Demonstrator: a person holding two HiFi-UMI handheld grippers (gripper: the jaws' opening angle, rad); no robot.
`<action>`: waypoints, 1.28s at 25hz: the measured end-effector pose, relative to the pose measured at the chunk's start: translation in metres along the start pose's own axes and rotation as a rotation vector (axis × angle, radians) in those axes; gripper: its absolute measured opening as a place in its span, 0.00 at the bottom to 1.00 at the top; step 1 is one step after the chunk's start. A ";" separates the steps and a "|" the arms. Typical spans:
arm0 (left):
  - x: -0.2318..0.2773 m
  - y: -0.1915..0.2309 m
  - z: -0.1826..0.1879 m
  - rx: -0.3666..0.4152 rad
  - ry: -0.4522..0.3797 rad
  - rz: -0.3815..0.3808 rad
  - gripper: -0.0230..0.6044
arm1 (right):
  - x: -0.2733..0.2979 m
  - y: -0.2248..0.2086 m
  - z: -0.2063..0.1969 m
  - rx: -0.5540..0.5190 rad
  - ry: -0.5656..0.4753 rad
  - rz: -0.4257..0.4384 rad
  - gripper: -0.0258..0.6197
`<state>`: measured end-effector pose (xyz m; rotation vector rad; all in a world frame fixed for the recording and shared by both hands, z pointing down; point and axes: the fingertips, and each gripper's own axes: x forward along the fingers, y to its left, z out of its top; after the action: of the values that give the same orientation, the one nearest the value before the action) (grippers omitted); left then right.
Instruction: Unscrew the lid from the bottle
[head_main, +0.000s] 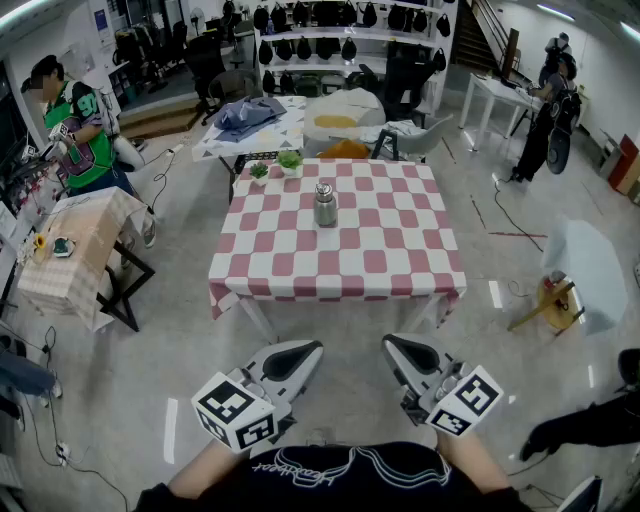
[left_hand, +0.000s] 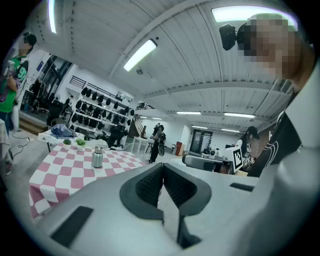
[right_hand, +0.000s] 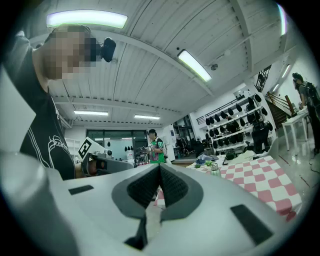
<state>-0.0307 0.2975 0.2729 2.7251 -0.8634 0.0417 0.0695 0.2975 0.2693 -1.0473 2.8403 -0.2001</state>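
Note:
A small steel bottle (head_main: 325, 205) with its lid on stands upright on the red-and-white checked table (head_main: 380, 262), near the far middle. It also shows far off as the bottle (left_hand: 97, 157) in the left gripper view and as a tiny bottle (right_hand: 214, 167) in the right gripper view. Both grippers are held low, close to the person's body, well short of the table. My left gripper (head_main: 303, 349) is shut with nothing in it, seen as the left gripper (left_hand: 163, 166) in its own view. My right gripper (head_main: 392, 345) is shut and empty too, jaws meeting on the right gripper (right_hand: 159, 167).
Two small potted plants (head_main: 276, 164) sit at the table's far left edge. A cloth-covered side table (head_main: 75, 250) stands to the left, more tables behind. People stand at far left (head_main: 80, 130) and far right (head_main: 548, 110). Cables lie on the floor.

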 end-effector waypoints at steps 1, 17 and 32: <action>-0.002 -0.004 0.000 0.004 -0.002 0.006 0.05 | -0.004 0.003 0.002 -0.002 -0.002 0.003 0.04; -0.051 -0.053 0.007 0.089 -0.096 0.156 0.05 | -0.058 0.037 0.028 -0.061 -0.044 -0.019 0.18; -0.041 -0.056 -0.026 0.134 -0.022 0.188 0.49 | -0.085 0.016 0.030 -0.074 -0.072 -0.109 0.53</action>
<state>-0.0313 0.3718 0.2785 2.7615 -1.1607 0.1114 0.1281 0.3624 0.2414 -1.1993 2.7481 -0.0656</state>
